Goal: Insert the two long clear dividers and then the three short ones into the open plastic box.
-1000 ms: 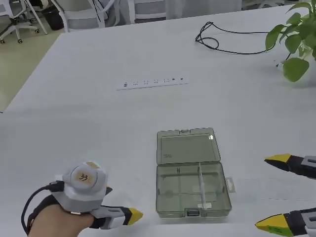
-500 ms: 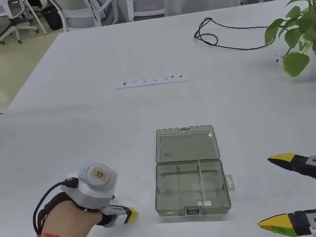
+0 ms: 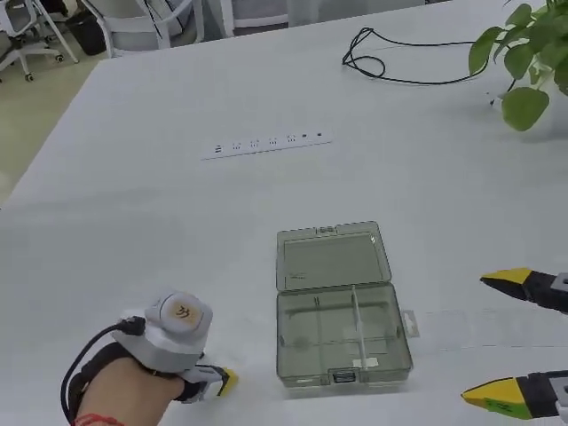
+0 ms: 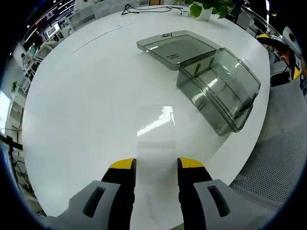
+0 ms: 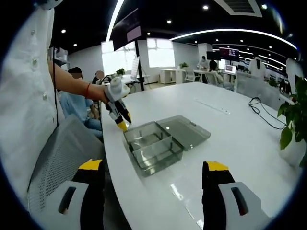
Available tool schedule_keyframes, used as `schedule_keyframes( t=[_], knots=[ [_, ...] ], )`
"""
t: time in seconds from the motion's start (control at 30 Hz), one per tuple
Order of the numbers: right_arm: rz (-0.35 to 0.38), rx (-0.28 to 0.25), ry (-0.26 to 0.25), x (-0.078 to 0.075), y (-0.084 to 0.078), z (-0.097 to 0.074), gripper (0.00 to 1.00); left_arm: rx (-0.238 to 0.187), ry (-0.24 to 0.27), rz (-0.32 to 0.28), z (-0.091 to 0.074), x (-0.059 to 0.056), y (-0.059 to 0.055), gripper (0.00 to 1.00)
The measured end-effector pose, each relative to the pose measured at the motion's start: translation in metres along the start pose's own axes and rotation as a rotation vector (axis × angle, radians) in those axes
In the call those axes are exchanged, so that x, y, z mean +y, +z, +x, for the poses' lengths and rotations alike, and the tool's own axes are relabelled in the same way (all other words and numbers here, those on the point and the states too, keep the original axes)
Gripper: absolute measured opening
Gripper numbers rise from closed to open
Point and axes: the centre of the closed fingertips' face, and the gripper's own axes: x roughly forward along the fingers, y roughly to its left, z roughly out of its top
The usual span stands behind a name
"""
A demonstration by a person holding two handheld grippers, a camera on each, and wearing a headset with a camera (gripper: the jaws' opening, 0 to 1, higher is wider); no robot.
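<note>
- White table (image 3: 177, 222) with open box (image 3: 306, 337), one divider (image 3: 358, 321) inside.
- Left gripper (image 4: 156, 165) jaws slightly apart, near a loose divider (image 4: 156, 124).
- Right gripper (image 5: 153, 167) jaws wide apart.

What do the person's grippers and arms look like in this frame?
Both the left gripper and the right gripper have grey housings and black jaws with yellow tips. The left one carries a white round cap with an orange scribbled mark, and a black cable loops from it. The person wears a white buttoned shirt and a red band on the left wrist.
</note>
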Motion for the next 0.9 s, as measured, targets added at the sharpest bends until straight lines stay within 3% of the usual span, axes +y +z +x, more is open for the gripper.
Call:
schedule_keyframes(
  t=[0.43, 0.67, 0.9],
  knots=[
    [0.009, 0.006, -0.01, 0.0023, -0.0031, -0.0001, 0.84, 0.038, -0.014, 0.014, -0.0005, -0.0014, -0.0004, 0.32],
    [0.016, 0.008, -0.012, 0.0047, -0.0025, 0.0014, 0.84, 0.014, -0.046, -0.03, -0.0025, -0.0051, 0.0008, 0.31],
    [0.015, 0.018, -0.013, 0.0075, 0.0, 0.003, 0.83, -0.038, -0.079, -0.118, -0.0055, -0.0065, 0.0023, 0.31]
  ],
)
